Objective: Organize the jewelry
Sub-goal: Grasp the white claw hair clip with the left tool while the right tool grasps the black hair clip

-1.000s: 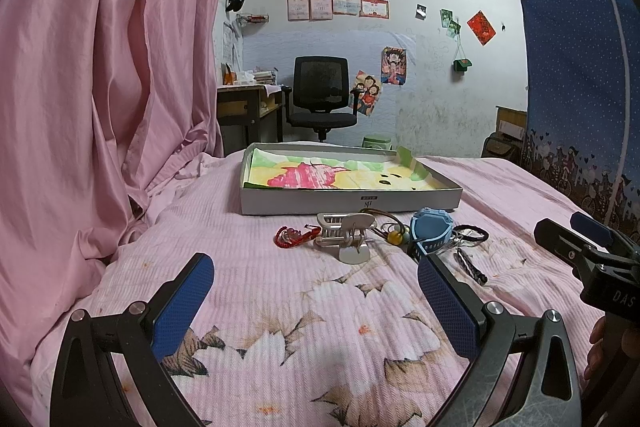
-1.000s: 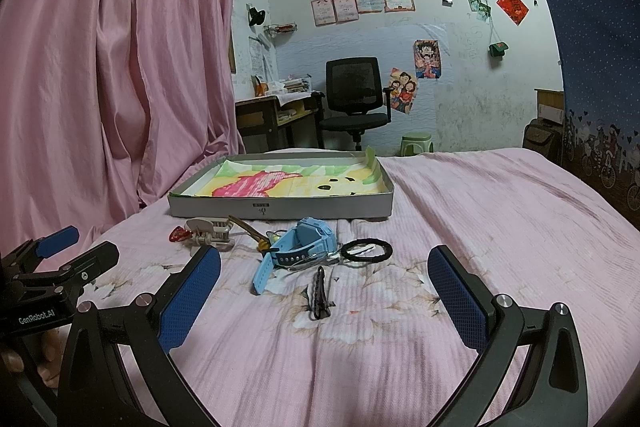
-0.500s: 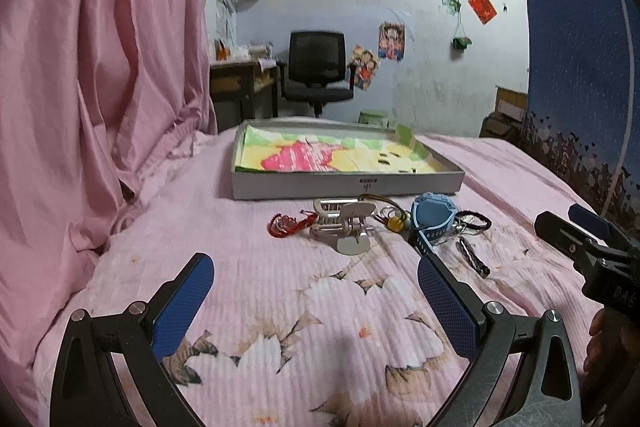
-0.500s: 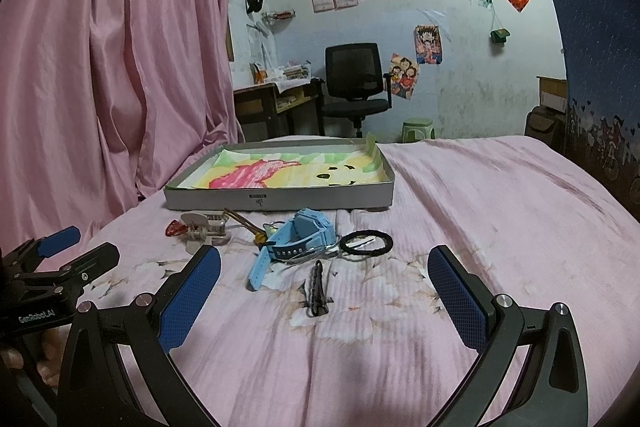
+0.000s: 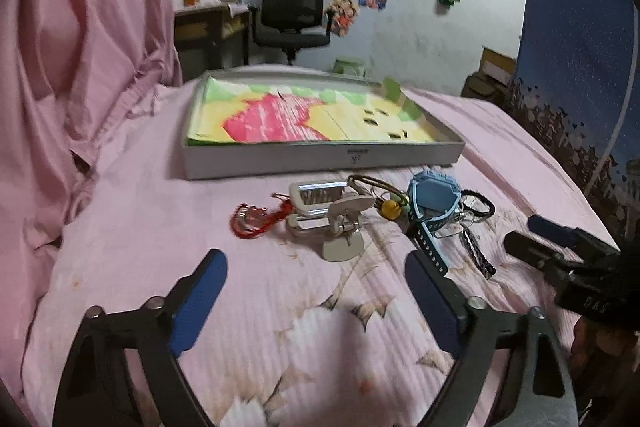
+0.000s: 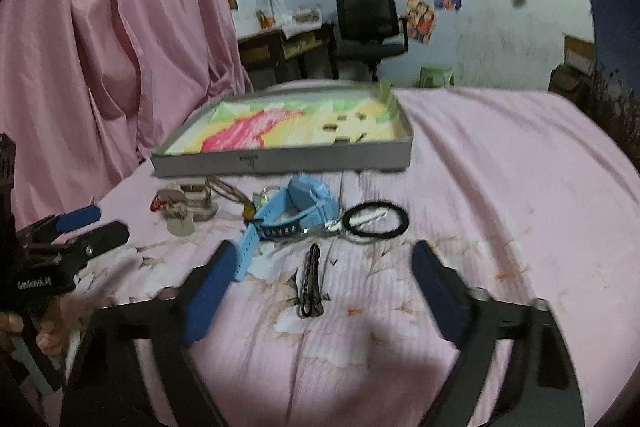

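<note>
On the pink bedsheet, in front of a grey tray (image 5: 320, 157) lined with coloured paper, lies a cluster of jewelry: a red bracelet (image 5: 250, 221), a beige claw clip (image 5: 340, 215), a yellow bead (image 5: 390, 209), a light blue watch (image 6: 304, 199) and a black hair tie (image 6: 376, 221). My left gripper (image 5: 314, 263) hovers short of the claw clip, its jaws closing on nothing. My right gripper (image 6: 323, 253) is also closing. A dark hair clip (image 6: 312, 283) lies on the sheet in the gap between its fingers, and the pads stand clear of it.
A pink curtain (image 5: 80, 47) hangs at the left of the bed. Behind the bed are a black office chair (image 5: 294, 15), a desk (image 5: 208, 27) and a green stool (image 6: 436, 75). A blue patterned cloth (image 5: 580, 47) hangs at the right. A hand (image 6: 48, 331) holds the left gripper.
Both grippers have tipped downward and come closer to the jewelry cluster, so the items look larger. Both pairs of fingers stand narrower than before.
</note>
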The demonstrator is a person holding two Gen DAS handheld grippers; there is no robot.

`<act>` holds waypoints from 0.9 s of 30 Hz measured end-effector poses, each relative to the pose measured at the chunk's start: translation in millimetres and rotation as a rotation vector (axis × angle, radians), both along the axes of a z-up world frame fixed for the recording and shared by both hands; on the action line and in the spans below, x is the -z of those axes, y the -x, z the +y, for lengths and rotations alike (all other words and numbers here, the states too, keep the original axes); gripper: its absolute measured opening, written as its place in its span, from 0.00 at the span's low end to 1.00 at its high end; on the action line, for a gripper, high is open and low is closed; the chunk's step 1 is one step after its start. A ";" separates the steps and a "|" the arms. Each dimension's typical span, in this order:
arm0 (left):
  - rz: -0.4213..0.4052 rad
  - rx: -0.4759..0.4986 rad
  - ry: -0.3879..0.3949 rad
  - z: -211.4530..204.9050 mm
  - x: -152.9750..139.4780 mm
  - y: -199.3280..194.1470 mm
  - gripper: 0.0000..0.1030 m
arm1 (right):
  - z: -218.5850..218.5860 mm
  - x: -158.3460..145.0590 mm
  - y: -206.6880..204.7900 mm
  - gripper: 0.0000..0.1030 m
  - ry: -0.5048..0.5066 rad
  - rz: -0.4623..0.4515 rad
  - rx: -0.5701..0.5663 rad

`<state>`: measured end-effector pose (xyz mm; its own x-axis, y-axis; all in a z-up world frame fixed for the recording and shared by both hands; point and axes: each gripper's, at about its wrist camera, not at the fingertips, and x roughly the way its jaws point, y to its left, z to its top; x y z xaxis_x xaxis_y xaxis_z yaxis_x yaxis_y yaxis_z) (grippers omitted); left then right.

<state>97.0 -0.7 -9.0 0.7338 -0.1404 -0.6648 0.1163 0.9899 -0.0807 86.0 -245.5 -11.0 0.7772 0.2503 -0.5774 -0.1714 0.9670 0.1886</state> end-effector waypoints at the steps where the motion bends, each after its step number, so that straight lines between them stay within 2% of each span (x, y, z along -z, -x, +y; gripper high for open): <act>1: 0.012 0.004 0.004 -0.5 1.5 -4.2 0.79 | 2.0 4.7 -4.5 0.68 0.000 0.025 -0.009; 4: 0.054 0.017 -0.001 -4.3 7.2 -16.0 0.71 | 8.7 15.5 -13.6 0.58 0.006 0.078 -0.033; 9: 0.098 0.031 -0.013 -10.9 13.3 -33.6 0.70 | 18.1 30.8 -26.7 0.35 0.016 0.159 -0.066; 12: 0.112 0.035 -0.028 -16.0 15.4 -42.1 0.70 | 20.8 37.3 -31.8 0.30 0.016 0.195 -0.071; 19: 0.155 0.021 -0.050 -20.8 23.2 -63.1 0.66 | 22.8 47.2 -37.2 0.26 0.015 0.230 -0.064; 22: 0.158 0.015 -0.054 -22.2 23.9 -65.5 0.59 | 21.9 48.1 -39.2 0.24 0.013 0.237 -0.061; 24: 0.153 0.012 -0.053 -21.2 24.0 -64.5 0.55 | 21.3 48.2 -38.7 0.16 0.012 0.239 -0.059; 27: 0.146 0.008 -0.031 -18.4 21.9 -60.0 0.55 | 19.6 47.6 -38.5 0.09 0.002 0.237 -0.058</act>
